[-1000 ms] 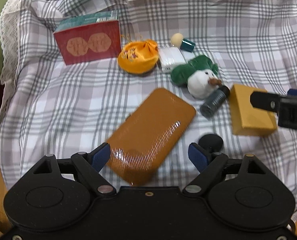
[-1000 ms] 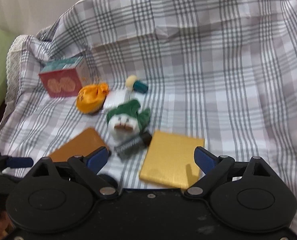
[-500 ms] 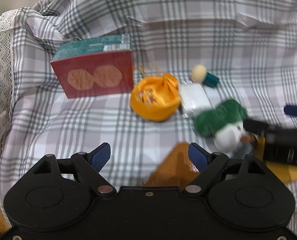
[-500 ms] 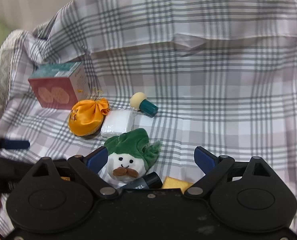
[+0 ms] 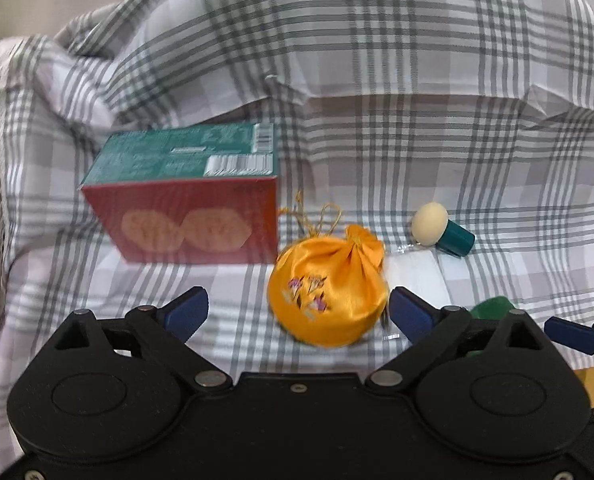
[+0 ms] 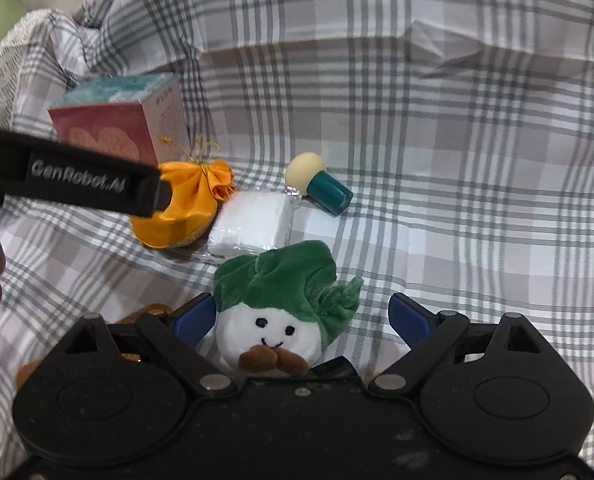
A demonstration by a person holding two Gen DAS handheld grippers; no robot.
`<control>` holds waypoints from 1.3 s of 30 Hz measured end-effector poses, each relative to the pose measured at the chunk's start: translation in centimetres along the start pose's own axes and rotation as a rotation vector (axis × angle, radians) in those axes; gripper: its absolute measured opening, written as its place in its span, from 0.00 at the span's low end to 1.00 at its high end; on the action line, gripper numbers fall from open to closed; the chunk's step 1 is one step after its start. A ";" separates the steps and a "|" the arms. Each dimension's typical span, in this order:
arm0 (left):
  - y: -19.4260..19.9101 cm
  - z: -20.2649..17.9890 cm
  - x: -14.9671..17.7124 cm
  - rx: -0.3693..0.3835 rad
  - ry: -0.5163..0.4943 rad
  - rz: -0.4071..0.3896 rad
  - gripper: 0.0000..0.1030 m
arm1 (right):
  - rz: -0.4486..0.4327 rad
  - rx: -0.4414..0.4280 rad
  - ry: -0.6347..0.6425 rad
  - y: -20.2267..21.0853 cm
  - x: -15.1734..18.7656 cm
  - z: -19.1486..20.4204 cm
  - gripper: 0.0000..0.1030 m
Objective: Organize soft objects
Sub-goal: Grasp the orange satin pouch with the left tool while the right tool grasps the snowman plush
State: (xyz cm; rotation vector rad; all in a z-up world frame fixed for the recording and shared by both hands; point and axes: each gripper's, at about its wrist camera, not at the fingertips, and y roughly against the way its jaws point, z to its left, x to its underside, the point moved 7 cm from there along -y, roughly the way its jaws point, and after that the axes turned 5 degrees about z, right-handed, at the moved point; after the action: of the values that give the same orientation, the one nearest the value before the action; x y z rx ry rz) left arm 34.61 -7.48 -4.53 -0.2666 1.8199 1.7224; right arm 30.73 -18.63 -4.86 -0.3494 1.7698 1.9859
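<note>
You hold both grippers wide open and empty, the left gripper [image 5: 299,308] framing the orange satin pouch [image 5: 328,290] and the right gripper [image 6: 303,318] framing the green-capped plush [image 6: 281,304] on the checked cloth [image 6: 457,200], ready to pinch each.

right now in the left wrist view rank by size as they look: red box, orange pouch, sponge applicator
1. red box, largest
2. orange pouch, though it lies nearer the camera, which flatters it
3. sponge applicator, clearly smallest

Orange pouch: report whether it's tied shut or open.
Shut. The orange pouch has its neck gathered tight, with the gold cord trailing from it.
</note>
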 end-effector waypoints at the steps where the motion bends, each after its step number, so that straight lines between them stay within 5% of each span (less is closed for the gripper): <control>1: -0.2 -0.3 -0.1 -0.001 -0.015 -0.003 0.92 | 0.007 0.003 0.004 -0.5 0.0 0.1 0.91; 20: -7.6 -0.6 0.7 -0.007 -0.022 0.121 0.98 | 0.086 0.023 -0.003 -4.8 0.5 0.1 1.00; 26: -8.3 -0.9 0.7 -0.023 -0.043 0.123 0.98 | 0.039 0.027 -0.039 -4.7 0.9 0.1 1.00; 39: -7.0 -0.7 -0.7 -0.011 -0.065 0.107 0.96 | 0.158 -0.016 0.002 -5.1 -0.1 0.1 0.99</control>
State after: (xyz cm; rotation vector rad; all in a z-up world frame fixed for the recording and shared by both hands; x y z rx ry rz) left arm 38.74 -9.24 -10.01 -0.1189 1.8068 1.7932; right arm 33.31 -18.14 -9.19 -0.2222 1.8343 2.1092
